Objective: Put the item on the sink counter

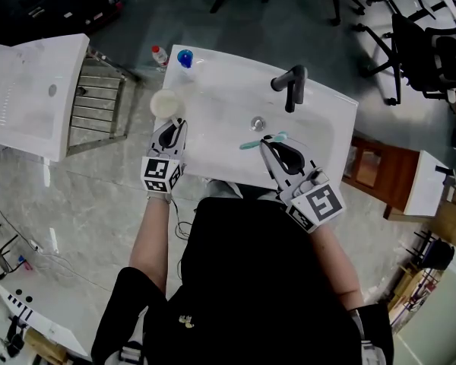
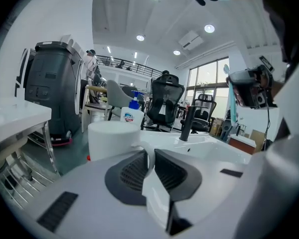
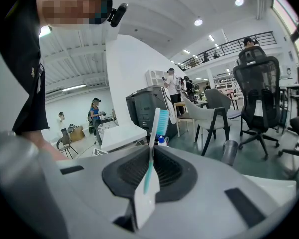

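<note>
A white sink counter (image 1: 229, 78) lies in front of me in the head view. At its left end stands a white mug (image 1: 166, 103), and my left gripper (image 1: 172, 125) is shut on the mug's handle. The left gripper view shows the mug (image 2: 112, 138) upright, its handle pinched between the jaws of that gripper (image 2: 149, 156). My right gripper (image 1: 264, 141) hangs over the basin near the front edge, shut on a teal and white toothbrush (image 1: 251, 144). In the right gripper view the toothbrush (image 3: 159, 119) sticks out from between the jaws (image 3: 150, 156), bristles at the far end.
A black faucet (image 1: 291, 87) stands at the back of the basin, with the drain (image 1: 258, 123) before it. A blue-capped bottle (image 1: 185, 58) and a small red-capped bottle (image 1: 159, 53) sit at the counter's far left corner. A metal rack (image 1: 99, 105) stands to the left, a wooden cabinet (image 1: 376, 169) to the right.
</note>
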The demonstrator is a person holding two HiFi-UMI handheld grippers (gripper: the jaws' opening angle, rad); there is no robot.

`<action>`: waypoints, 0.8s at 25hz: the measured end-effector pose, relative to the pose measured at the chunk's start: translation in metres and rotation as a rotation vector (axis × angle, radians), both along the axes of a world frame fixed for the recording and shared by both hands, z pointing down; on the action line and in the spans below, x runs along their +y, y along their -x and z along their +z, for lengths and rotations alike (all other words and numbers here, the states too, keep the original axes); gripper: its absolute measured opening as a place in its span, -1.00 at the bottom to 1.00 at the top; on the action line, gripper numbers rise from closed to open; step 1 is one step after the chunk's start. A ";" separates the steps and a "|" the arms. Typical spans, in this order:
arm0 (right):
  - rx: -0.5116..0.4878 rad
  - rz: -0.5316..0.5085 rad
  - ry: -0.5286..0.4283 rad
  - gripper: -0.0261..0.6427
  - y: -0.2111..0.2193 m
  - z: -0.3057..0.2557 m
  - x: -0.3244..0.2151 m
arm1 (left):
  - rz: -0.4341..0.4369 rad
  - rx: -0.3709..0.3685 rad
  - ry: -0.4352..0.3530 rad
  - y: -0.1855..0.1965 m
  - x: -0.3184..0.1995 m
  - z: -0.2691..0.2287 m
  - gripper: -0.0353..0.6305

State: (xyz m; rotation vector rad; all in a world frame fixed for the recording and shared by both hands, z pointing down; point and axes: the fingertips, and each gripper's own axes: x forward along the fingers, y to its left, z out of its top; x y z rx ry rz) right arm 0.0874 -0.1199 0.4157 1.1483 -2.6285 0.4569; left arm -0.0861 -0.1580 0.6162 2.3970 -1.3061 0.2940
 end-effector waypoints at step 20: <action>0.001 0.005 0.000 -0.78 -0.003 0.001 0.005 | 0.008 -0.049 0.063 -0.003 0.010 0.024 -0.62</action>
